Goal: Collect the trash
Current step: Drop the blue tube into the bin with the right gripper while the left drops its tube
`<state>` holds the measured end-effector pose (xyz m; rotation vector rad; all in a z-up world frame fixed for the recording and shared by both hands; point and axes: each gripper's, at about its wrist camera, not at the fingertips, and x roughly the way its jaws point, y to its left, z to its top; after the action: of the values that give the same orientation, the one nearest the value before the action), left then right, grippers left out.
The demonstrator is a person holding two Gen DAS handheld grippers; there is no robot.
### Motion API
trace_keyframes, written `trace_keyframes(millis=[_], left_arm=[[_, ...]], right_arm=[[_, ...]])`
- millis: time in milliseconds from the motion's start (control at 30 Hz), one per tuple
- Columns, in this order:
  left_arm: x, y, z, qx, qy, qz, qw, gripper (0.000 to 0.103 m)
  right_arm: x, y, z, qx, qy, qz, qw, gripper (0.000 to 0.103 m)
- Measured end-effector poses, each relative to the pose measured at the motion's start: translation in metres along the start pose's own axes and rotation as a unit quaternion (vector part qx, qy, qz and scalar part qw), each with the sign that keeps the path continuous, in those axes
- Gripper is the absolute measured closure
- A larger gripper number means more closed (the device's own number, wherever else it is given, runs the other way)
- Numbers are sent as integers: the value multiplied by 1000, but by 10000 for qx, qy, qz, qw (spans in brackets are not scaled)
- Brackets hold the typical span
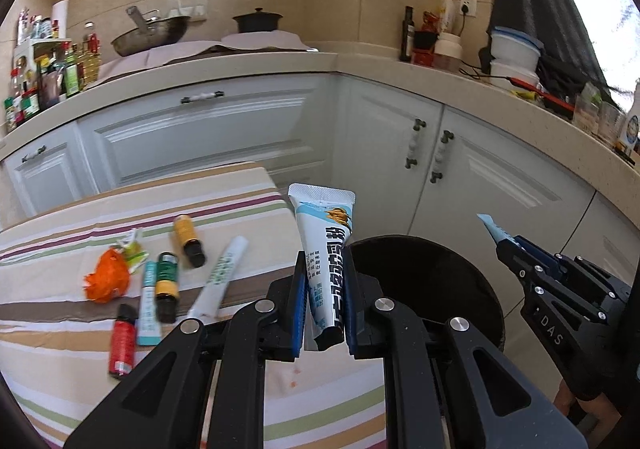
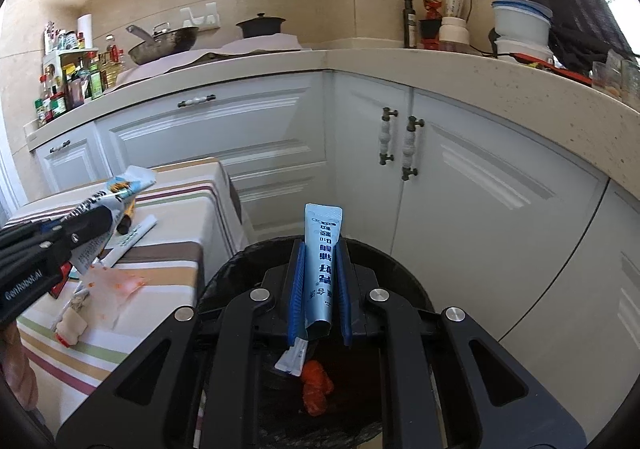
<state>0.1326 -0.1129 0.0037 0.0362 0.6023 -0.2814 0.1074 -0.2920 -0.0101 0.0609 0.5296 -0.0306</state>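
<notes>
My left gripper [image 1: 324, 261] is shut on a white and blue tube [image 1: 326, 245] that stands upright between its blue pads, at the table's right edge beside the black bin [image 1: 440, 281]. My right gripper [image 2: 320, 249] is shut on a light blue sachet [image 2: 322, 257], held over the open black bin [image 2: 240, 269]. Inside the bin lie a white wrapper [image 2: 292, 361] and an orange scrap [image 2: 316, 389]. The right gripper [image 1: 508, 245] shows at the right of the left wrist view, the left gripper [image 2: 92, 217] at the left of the right wrist view.
On the striped tablecloth [image 1: 60, 349] lie an orange crumpled wrapper [image 1: 108, 277], a red small bottle [image 1: 122, 345], two brown bottles [image 1: 188, 237], a teal sachet [image 1: 148, 301] and a white stick pack [image 1: 220, 277]. White cabinets [image 2: 480, 185] and a cluttered counter stand behind.
</notes>
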Motion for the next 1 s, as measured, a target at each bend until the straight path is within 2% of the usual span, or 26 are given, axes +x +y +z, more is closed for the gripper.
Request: trace_keyframes(millis=[433, 567, 600, 667, 700, 733, 800, 1000], left_arm=[[34, -31, 7, 239, 32, -106, 9997, 86], [44, -36, 8, 312, 41, -106, 9994, 86], [48, -38, 9, 315, 55, -101, 9994, 82], [53, -39, 8, 313, 84, -80, 9994, 71], [56, -38, 8, 295, 79, -17, 9995, 61], [57, -38, 8, 274, 75, -2, 9996, 56], [61, -36, 8, 203, 119, -26, 9997, 55], [59, -31, 10, 135, 140, -34, 9998, 54]], right_arm=[[23, -21, 4, 131, 50, -107, 9998, 88], [33, -25, 5, 158, 79, -123, 9998, 85], [36, -27, 5, 171, 93, -121, 9997, 78], [41, -29, 5, 184, 109, -184, 9996, 76], [43, -29, 5, 186, 131, -204, 9995, 75], [45, -31, 5, 199, 154, -215, 9995, 74], [46, -33, 4, 239, 153, -248, 9993, 66], [45, -34, 5, 268, 150, -315, 9990, 65]])
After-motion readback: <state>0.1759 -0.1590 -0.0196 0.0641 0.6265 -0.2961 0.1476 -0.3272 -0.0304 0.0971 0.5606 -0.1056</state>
